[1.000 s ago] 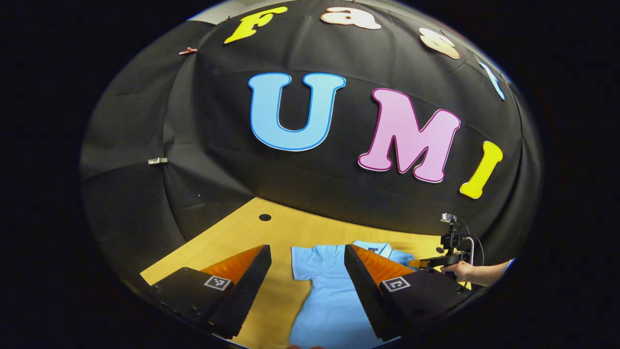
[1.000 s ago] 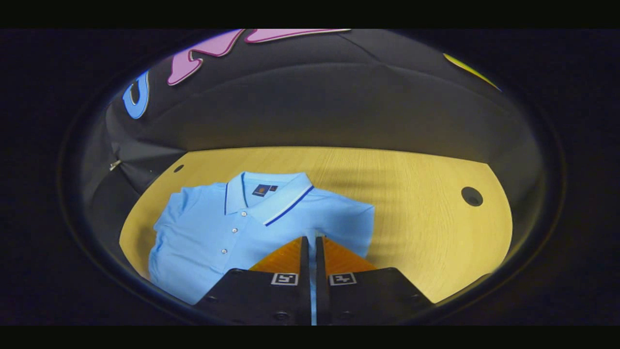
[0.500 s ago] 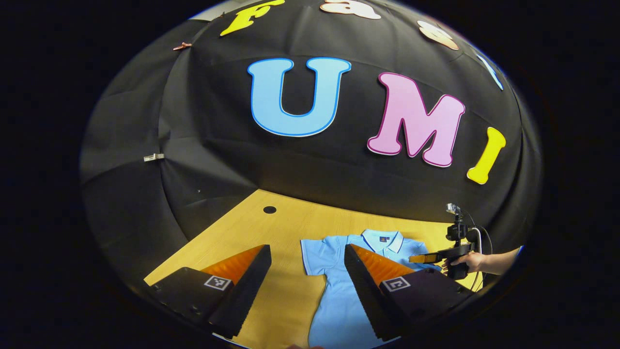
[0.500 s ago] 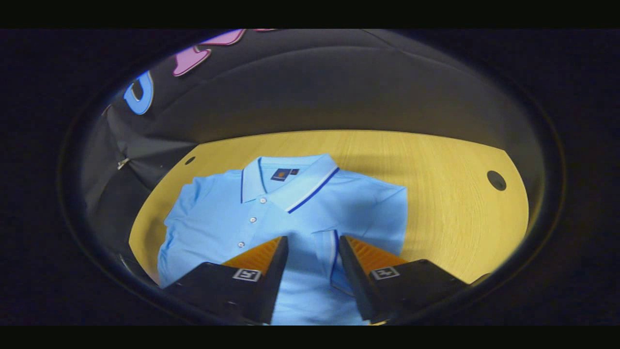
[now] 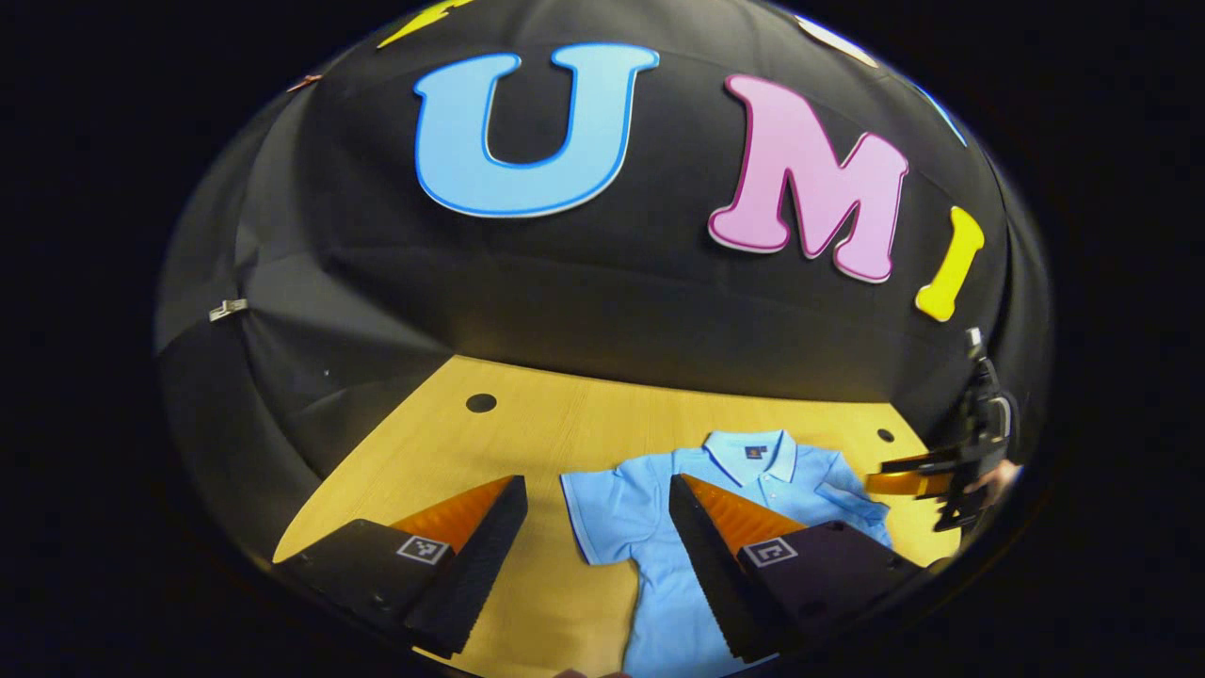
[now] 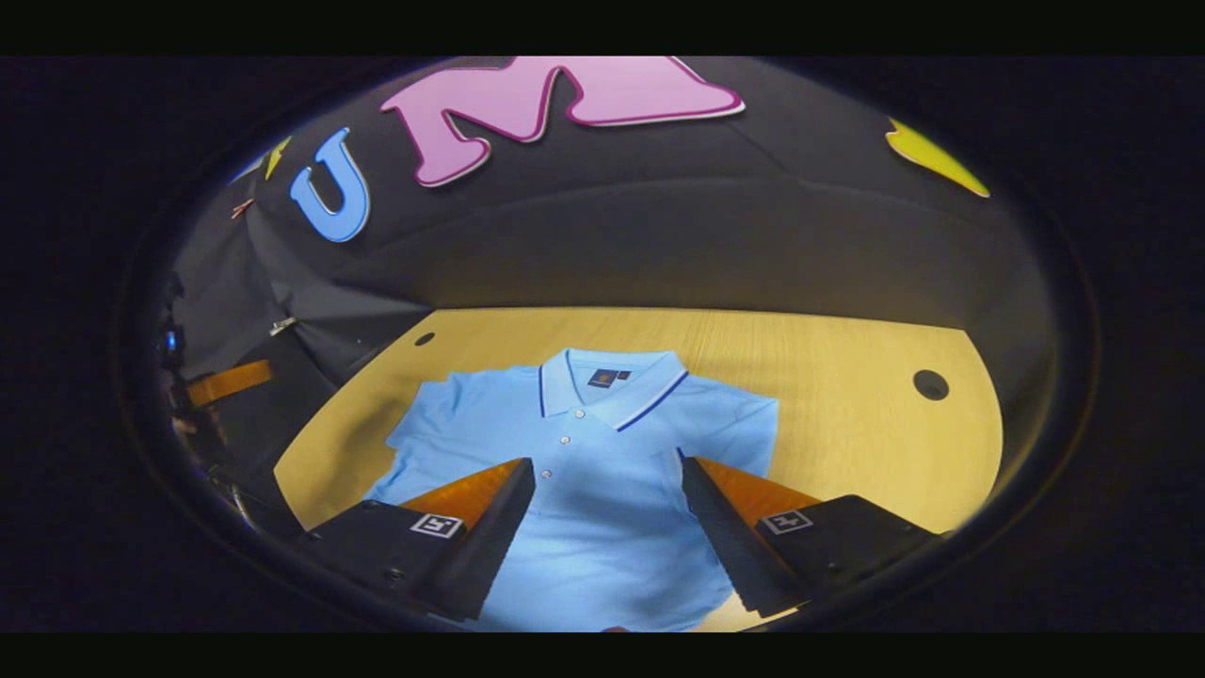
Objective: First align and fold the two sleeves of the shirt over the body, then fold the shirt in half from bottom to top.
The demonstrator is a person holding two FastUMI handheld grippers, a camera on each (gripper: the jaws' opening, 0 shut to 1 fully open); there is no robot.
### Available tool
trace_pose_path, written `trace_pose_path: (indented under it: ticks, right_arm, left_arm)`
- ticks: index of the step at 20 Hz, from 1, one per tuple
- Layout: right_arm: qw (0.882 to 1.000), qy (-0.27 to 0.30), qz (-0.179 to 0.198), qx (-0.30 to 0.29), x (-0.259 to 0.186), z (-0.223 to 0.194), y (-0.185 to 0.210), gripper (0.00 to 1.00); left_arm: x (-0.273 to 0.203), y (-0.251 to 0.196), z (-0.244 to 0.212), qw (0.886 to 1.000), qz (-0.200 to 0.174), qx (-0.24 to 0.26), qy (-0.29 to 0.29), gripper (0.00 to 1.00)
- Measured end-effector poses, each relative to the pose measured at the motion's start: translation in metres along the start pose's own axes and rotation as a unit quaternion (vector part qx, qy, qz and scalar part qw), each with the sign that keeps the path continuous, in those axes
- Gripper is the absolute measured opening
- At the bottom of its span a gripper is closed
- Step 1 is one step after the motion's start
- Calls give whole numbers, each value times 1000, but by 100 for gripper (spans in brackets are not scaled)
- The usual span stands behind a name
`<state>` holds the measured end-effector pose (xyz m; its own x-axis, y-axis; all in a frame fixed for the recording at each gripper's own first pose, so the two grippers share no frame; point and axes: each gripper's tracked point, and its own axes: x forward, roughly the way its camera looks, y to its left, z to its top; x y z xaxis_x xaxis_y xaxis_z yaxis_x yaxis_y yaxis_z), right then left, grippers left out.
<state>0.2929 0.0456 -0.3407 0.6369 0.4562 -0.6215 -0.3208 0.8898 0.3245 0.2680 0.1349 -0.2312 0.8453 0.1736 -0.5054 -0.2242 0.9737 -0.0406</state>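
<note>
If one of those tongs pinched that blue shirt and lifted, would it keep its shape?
Probably not. The shirt lies flat with soft wrinkles, so it likely droops. It looks thin, probably light. On the smooth wooden table a push might bunch it.

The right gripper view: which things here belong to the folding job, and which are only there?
For the job:
- shirt, flat on the table, one sleeve already folded in
- right gripper, open above it
- left gripper, open

Only there:
- table
- holes in the table
- clip on the wall cloth
</note>
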Motion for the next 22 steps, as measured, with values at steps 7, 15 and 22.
trace_pose_path:
  ticks: [7, 15, 22]
  right_arm:
    - [998, 2, -50, 26, -57, -33, -55, 91]
    - [997, 26, -55, 49, -66, -66, -75, 98]
    - [998, 27, -37, 52, -50, -63, -66, 98]
  left_arm:
    - [105, 1, -47, 995, -14, 38, 88, 97]
    - [162, 0, -118, 975, -1, 64, 212, 97]
    - [170, -9, -128, 974, -25, 54, 220, 65]
